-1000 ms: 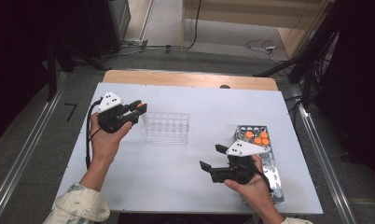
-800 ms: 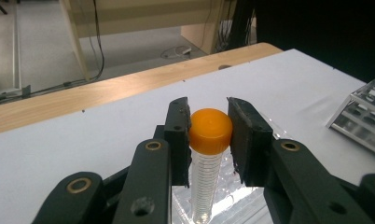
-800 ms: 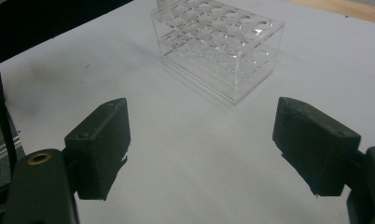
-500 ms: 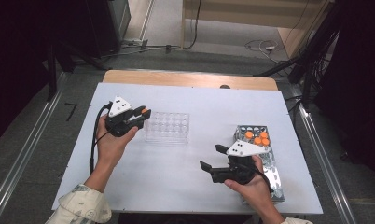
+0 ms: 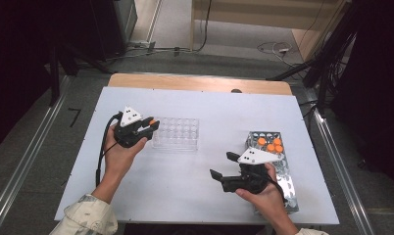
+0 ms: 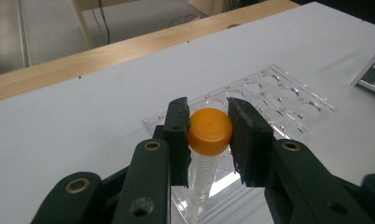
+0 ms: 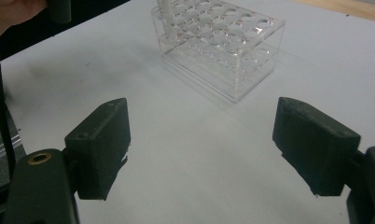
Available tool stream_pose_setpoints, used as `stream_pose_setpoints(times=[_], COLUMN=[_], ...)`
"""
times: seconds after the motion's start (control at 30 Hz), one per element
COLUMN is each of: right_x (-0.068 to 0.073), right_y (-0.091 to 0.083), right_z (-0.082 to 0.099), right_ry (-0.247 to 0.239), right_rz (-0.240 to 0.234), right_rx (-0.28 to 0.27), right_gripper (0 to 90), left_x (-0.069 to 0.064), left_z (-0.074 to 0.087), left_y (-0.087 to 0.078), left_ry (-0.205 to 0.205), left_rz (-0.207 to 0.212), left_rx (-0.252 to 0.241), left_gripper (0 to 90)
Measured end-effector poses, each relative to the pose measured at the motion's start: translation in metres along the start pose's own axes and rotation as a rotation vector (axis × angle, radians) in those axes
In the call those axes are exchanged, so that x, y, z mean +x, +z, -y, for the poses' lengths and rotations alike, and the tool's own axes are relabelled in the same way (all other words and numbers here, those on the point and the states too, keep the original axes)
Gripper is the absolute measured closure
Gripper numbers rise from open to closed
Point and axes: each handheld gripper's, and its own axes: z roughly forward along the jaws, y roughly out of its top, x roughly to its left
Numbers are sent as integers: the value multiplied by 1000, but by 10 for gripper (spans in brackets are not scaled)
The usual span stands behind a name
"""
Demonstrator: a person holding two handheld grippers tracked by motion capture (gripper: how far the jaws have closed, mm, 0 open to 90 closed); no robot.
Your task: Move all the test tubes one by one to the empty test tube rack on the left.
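Left gripper [image 5: 153,124] has come down and in toward the rack's near-left corner since the earlier frame; right gripper [image 5: 223,165] unchanged. Nearest: right gripper rests over bare table, jaws spread, nothing between them. Beside it, metal tray [image 5: 287,188] with orange-capped tubes [image 5: 270,145] waiting. Farther: left gripper pinches one tube [image 6: 209,135] by its cap, tip entering the clear rack [image 5: 176,133]. Rack otherwise empty; this looks like the first insertion, the rest remaining.

Overhead light, even and soft. White table [image 5: 195,196] bright, surroundings nearly black. Faint shadows under clear rack [image 7: 223,42]. Gripper views grainy, soft-focus up close, bit of glare on rack.
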Motion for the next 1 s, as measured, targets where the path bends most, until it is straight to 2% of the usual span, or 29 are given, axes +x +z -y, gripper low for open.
stream_pose_setpoints(times=[0.47, 0.7, 0.9, 1.0], right_x=[1, 0, -1, -1], right_y=[0, 0, -2, -4], right_z=[1, 1, 1, 0], right_ry=[-2, -1, 2, 3], right_rz=[-1, 3, 9, 12], right_rx=[4, -1, -2, -10], right_gripper=[176, 176, 176, 176], left_x=[-1, 2, 5, 8], left_z=[5, 4, 2, 0], left_y=[4, 2, -3, -7], left_ry=[-4, -42, -94, -119], left_rz=[16, 50, 95, 102], left_rx=[26, 10, -25, -50], left_gripper=[678, 544, 415, 385])
